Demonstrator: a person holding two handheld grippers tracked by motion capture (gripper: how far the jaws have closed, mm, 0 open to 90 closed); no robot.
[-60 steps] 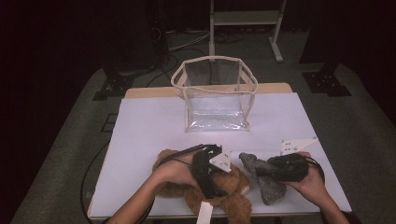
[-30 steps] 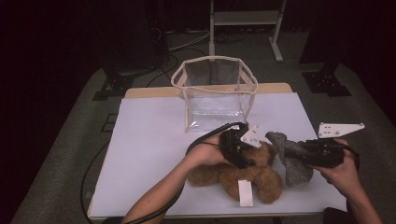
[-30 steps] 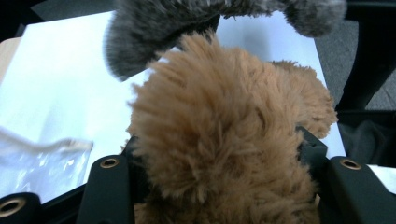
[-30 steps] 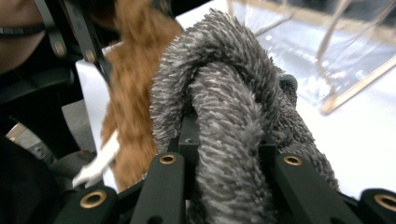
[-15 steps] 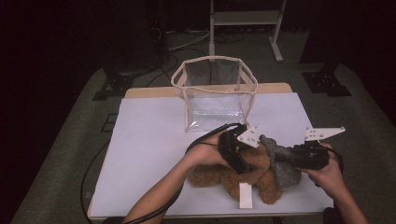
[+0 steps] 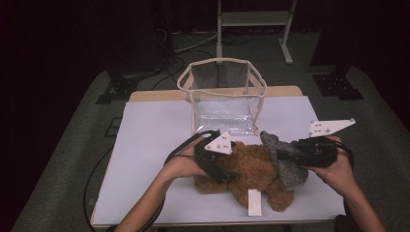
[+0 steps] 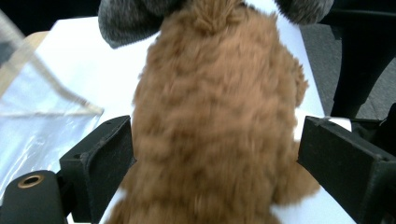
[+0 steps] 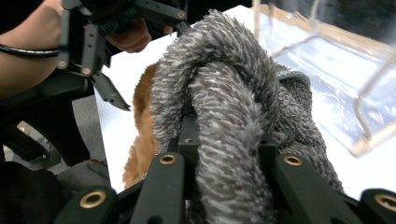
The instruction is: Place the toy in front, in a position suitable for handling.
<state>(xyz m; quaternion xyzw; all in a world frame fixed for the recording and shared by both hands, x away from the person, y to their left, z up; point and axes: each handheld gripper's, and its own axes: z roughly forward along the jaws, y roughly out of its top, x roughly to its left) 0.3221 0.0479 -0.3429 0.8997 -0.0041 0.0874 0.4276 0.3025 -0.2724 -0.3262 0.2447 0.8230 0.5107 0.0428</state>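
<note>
Brown plush bear (image 6: 251, 171) sits between our just-opened left gripper (image 6: 223, 170) jaws; our right gripper (image 6: 295, 157), clamping the grey cloth (image 6: 285, 162), should lift gently.

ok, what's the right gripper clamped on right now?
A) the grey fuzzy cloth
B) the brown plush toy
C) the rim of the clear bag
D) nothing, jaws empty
A: in the right gripper view the right gripper has its jaws pinched on a fold of the grey fuzzy cloth, with the brown plush toy lying beneath it on the table.
</note>
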